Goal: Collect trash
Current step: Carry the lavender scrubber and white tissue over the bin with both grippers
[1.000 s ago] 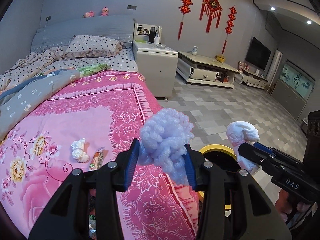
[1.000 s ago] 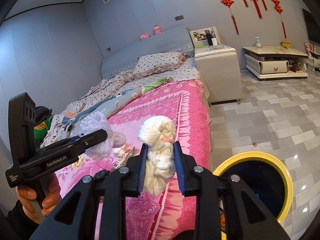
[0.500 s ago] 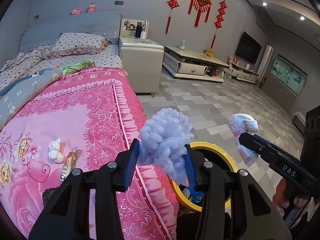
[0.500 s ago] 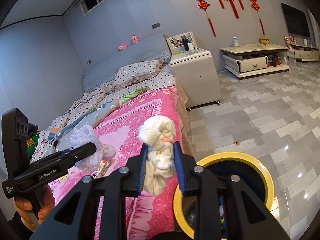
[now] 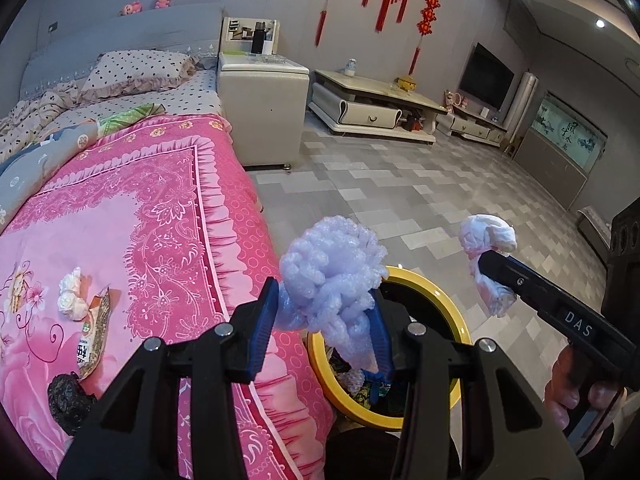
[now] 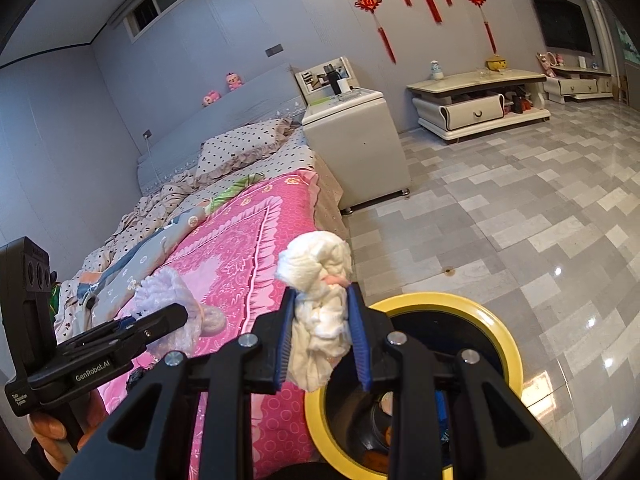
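Room: you are standing at the side of a bed (image 5: 132, 208) with a pink floral cover, grey tiled floor to your right, a white nightstand (image 5: 260, 112) beyond, red hanging ornaments on the far wall.
Left gripper (image 5: 326, 320): your fingers are pressed in on a wad of pale lilac foam wrap (image 5: 332, 276); it bulges above the blue pads and hangs at the bed-side edge of the bin's mouth.
Right gripper (image 6: 322, 340): your fingers are clamped on a crumpled white tissue wad (image 6: 318, 300), which hangs over the near rim of the bin.
Bin (image 6: 496, 332): yellow-rimmed, dark inside, on the floor right against the bed's edge; some scraps already lie at the bottom, though you cannot make out what they are.
Done so far: judging by the bin's contents and your two loaded tools, part of the bed has been dealt with and two more pieces are lifted and carried to the bin.
Not yet done: neither wad has been let go.
Left on the bed: a small white tissue ball (image 5: 72, 296), a snack wrapper (image 5: 94, 332) touching it, and a crumpled black lump (image 5: 66, 400) near the cover's edge.
Judgement: you look roughly midway; drop both, then at least three pieces remain to fetch.
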The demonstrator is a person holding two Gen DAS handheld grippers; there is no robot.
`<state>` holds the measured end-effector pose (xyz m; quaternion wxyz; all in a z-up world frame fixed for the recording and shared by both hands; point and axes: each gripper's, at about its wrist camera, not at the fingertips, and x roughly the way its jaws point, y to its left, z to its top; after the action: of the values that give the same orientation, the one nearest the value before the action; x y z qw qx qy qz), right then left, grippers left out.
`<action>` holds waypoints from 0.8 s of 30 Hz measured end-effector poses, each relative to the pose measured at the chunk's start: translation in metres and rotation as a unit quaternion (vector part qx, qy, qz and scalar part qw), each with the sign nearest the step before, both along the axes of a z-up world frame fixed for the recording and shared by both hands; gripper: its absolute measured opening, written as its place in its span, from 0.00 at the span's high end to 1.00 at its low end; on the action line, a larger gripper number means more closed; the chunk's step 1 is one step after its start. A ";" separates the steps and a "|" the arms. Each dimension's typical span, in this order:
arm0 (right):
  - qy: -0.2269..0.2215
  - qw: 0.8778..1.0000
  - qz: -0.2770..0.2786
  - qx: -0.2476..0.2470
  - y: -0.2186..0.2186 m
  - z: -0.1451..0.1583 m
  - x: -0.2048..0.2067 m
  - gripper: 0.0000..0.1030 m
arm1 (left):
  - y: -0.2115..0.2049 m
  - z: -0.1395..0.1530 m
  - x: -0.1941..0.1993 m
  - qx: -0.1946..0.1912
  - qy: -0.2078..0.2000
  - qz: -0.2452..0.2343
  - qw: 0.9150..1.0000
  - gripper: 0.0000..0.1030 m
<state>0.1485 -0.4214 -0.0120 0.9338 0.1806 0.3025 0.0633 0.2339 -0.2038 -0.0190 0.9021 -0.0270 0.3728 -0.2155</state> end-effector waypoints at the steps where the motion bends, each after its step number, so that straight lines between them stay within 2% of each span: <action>1: 0.003 1.000 -0.003 0.001 -0.002 -0.002 0.000 0.76 | -0.001 -0.003 0.003 0.000 0.003 -0.001 1.000 0.61; 14: 0.053 0.998 -0.035 0.014 -0.028 -0.040 0.021 0.76 | -0.033 -0.050 0.027 0.013 0.047 -0.017 0.999 0.61; 24: 0.109 0.991 -0.068 0.034 -0.049 -0.080 0.027 0.76 | -0.059 -0.086 0.029 0.030 0.079 -0.044 0.995 0.60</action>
<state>0.1759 -0.4702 -0.0922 0.8909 0.2377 0.3868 -0.0100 0.2625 -0.2628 -0.1045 0.8599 -0.0007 0.4500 -0.2411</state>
